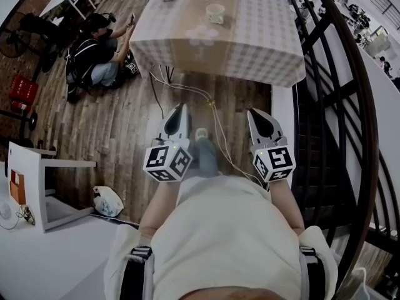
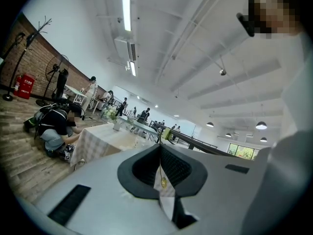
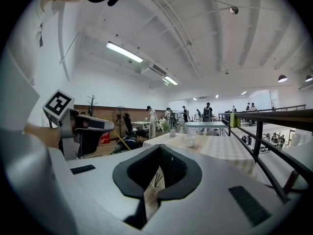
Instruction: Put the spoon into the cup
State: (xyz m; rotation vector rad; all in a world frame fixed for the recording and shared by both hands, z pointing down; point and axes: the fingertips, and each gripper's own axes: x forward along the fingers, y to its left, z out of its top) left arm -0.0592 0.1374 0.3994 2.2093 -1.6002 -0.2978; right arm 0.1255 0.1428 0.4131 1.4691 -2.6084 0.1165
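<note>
Both grippers are held about level ahead of the person, well apart from the surface [image 1: 262, 45]. On the left gripper [image 1: 177, 116] and the right gripper [image 1: 263, 122] the fingers are pressed together with nothing between them. The cup [image 1: 215, 12] stands toward the far side of the surface, straight ahead and roughly midway between the two. The spoon cannot be made out, so its long axis is unknown. Open wooden floor [image 1: 112, 136] lies between, crossed by cables [image 1: 200, 94]. A railing [image 1: 325, 105] bounds the right side, and a seated person [image 1: 94, 58] the left.
</note>
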